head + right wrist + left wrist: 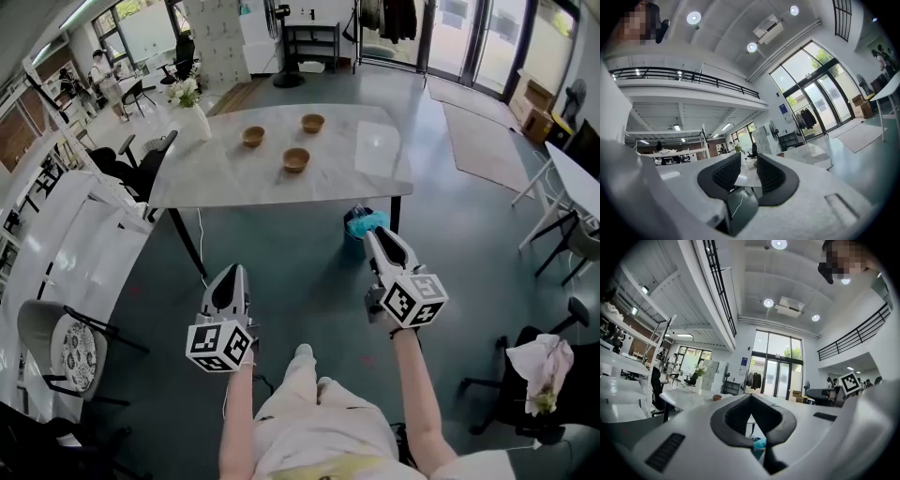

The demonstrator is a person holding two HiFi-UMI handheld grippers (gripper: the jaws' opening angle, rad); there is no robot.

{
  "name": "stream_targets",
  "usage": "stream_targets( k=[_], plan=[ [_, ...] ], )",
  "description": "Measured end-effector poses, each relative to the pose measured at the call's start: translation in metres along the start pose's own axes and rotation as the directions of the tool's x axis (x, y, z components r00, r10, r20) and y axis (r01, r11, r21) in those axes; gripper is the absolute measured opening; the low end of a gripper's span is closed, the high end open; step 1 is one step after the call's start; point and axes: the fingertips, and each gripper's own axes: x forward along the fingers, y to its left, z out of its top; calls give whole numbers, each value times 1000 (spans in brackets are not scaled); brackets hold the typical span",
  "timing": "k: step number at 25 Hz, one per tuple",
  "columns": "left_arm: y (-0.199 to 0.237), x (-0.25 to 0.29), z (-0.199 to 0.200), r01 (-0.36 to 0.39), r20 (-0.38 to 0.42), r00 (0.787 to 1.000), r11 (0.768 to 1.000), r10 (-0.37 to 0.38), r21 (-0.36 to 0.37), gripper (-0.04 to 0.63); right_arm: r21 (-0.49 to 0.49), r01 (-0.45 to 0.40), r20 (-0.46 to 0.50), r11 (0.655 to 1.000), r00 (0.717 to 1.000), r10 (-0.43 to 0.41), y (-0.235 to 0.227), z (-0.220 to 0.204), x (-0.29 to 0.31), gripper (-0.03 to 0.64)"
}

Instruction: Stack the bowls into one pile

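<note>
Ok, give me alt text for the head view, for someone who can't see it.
Three brown bowls sit apart on a white table ahead. Nearer, the person holds the left gripper and right gripper, both empty, over the dark floor, short of the table.

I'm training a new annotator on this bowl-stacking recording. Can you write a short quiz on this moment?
1. How many bowls stand on the table?
2. True or false: one bowl already sits inside another.
3. The jaws of the right hand-held gripper are: A, shut on a bowl; B, apart with nothing between them; C, out of every view.

Key: 1. Three. 2. False: all three stand apart. 3. B.
</note>
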Motion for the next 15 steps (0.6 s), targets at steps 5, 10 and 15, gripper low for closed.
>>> stream_targets(
  k=[5,10,15],
  plan=[
    [16,29,1,1,-5,1000,1000,-1,-6,0,11,1,-2,1000,1000,-1,-10,-1,32,118],
    [39,72,-1,10,-18,1000,1000,-10,-21,0,16,18,-16,1000,1000,-18,-27,-8,75,141],
    [64,121,-1,24,-37,999,999,-25,-37,0,23,40,-28,999,999,-39,-44,-11,121,145]
  ],
)
